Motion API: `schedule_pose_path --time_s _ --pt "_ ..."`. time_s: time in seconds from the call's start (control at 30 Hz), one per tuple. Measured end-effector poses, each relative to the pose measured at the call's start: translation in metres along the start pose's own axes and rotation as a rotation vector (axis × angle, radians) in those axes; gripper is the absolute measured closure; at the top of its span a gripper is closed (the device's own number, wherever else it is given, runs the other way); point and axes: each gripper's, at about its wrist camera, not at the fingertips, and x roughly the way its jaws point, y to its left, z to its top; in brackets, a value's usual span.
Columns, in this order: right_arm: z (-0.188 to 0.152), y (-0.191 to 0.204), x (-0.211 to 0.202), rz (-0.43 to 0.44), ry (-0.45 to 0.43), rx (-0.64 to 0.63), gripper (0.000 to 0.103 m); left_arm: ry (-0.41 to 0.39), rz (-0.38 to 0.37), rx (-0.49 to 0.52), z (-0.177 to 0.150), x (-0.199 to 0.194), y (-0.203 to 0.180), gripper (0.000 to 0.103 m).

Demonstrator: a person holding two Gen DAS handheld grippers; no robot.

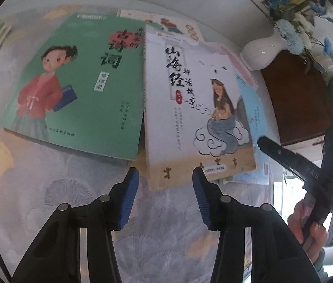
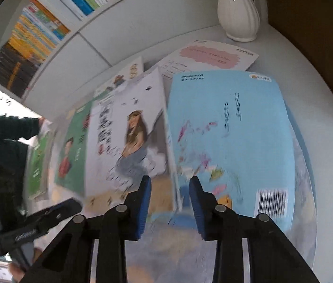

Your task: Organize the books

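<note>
A green book with a girl in red [image 1: 72, 82] lies flat on the patterned tablecloth [image 1: 72, 200]. A white book with a mermaid drawing [image 1: 194, 108] overlaps it and a light blue book [image 2: 232, 141]. My left gripper [image 1: 166, 184] is open, and the white book's near edge lies between its fingertips without touching the pads. My right gripper [image 2: 170, 184] is open and straddles the right edge of the white book [image 2: 128, 141], with space on both sides. The image is blurred there. Each gripper also shows in the other's view: the right gripper [image 1: 289, 155] and the left gripper [image 2: 48, 217].
A white vase [image 2: 237, 11] with blue flowers [image 1: 291, 35] stands at the back by a brown panel [image 1: 301, 99]. A shelf of upright books [image 2: 36, 35] runs behind. A pink-and-white booklet [image 2: 211, 56], a cartoon book [image 1: 173, 26] and another green book [image 2: 36, 165] lie around.
</note>
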Motion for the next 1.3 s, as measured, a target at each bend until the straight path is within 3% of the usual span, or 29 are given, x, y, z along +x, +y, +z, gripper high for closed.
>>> schedule_pose_path --time_s 0.17,0.23,0.3,0.47,0.6,0.8,0.9,1.0,1.07,1.2,1.3 --pt "0.012 -0.003 0.027 0.019 0.050 0.015 0.070 0.047 -0.019 -0.020 0.002 0.022 0.002 0.059" --pt "0.012 0.000 0.029 0.026 0.042 -0.010 0.070 0.065 -0.067 -0.018 0.001 0.030 0.000 0.059" --pt "0.009 0.004 0.030 0.050 0.067 -0.026 0.068 0.082 -0.076 0.021 -0.002 0.030 -0.007 0.059" --pt "-0.004 0.014 0.023 -0.007 0.075 -0.082 0.067 0.081 -0.057 0.132 -0.021 0.015 -0.022 0.059" --pt "-0.033 0.013 0.007 0.041 0.137 -0.107 0.068 0.095 -0.003 0.180 -0.051 0.005 -0.028 0.059" --pt "-0.099 0.002 -0.021 0.026 0.217 -0.163 0.065 0.258 0.010 0.301 -0.129 0.006 -0.039 0.059" --pt "-0.128 -0.017 -0.027 0.066 0.279 -0.115 0.065 0.207 0.043 0.262 -0.149 -0.002 -0.030 0.059" --pt "-0.145 -0.041 -0.027 0.097 0.302 -0.007 0.065 0.163 -0.004 0.121 -0.147 0.000 -0.010 0.059" --pt "-0.151 -0.050 -0.027 0.120 0.299 0.039 0.065 0.152 -0.017 0.085 -0.138 0.004 -0.006 0.059" --pt "-0.155 -0.062 -0.027 0.166 0.261 0.132 0.065 0.148 -0.017 0.091 -0.134 0.011 -0.012 0.052" --pt "-0.155 -0.057 -0.041 0.198 0.216 0.118 0.069 0.146 0.040 0.143 -0.136 0.014 -0.024 0.052"
